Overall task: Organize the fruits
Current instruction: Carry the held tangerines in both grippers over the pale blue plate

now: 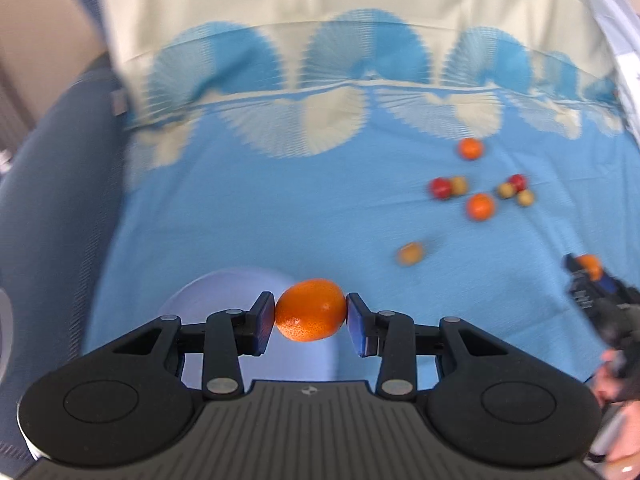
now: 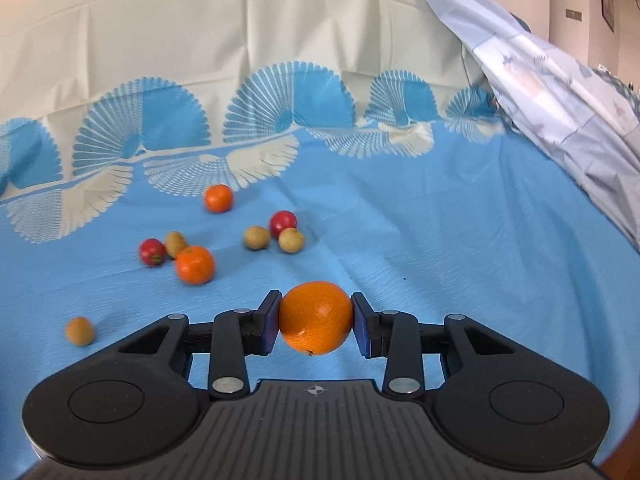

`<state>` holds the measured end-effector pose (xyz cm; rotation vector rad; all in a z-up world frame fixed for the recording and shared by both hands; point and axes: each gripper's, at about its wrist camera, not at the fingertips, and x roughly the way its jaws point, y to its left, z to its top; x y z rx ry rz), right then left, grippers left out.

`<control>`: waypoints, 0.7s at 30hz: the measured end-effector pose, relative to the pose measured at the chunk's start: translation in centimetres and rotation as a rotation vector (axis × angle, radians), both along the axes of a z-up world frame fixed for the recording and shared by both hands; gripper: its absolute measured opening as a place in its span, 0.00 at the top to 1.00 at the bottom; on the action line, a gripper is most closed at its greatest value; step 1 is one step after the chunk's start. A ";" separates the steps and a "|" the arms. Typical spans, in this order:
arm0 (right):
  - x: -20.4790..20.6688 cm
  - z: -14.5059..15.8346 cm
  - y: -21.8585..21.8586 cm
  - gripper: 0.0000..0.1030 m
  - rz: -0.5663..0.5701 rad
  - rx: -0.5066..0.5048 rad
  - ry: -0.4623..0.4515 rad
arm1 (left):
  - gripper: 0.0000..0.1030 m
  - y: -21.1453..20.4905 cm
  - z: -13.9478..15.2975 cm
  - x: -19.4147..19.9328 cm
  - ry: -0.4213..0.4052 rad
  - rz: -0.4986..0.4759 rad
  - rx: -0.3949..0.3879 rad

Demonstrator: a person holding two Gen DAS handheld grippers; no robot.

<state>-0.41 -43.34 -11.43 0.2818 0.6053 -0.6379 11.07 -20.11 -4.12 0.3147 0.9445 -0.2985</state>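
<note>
Both grippers — left gripper (image 1: 311, 314) above a pale bowl (image 1: 224, 292), right gripper (image 2: 316, 316) over the blue cloth (image 2: 440, 240) — have jaws clamped on one orange each (image 1: 310, 310) (image 2: 316, 317), while loose fruits (image 2: 195, 265) wait unsorted.

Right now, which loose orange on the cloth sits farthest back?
The lone orange near the fan pattern; the other loose orange lies closer, beside a red fruit.

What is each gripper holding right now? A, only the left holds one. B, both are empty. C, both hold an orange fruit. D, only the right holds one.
C: the left gripper has its fingers pressed on either side of one orange fruit above a pale bowl, and the right gripper clamps another orange fruit the same way.
</note>
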 end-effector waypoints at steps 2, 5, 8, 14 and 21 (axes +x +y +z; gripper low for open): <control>-1.1 1.6 2.0 0.62 0.053 0.014 -0.021 | 0.58 2.7 0.5 -0.9 0.013 0.034 0.006; -2.7 3.9 5.4 0.62 0.149 0.048 -0.030 | 0.58 6.6 1.1 -2.4 0.028 0.082 -0.020; -3.9 5.7 8.9 0.62 0.237 0.102 -0.030 | 0.58 9.6 1.9 -4.1 0.005 0.117 -0.038; -5.3 9.0 15.8 0.62 0.400 0.151 -0.046 | 0.58 13.9 3.0 -7.4 -0.006 0.156 -0.094; -7.3 12.1 21.1 0.62 0.517 0.098 -0.077 | 0.58 17.6 3.5 -10.4 -0.031 0.187 -0.134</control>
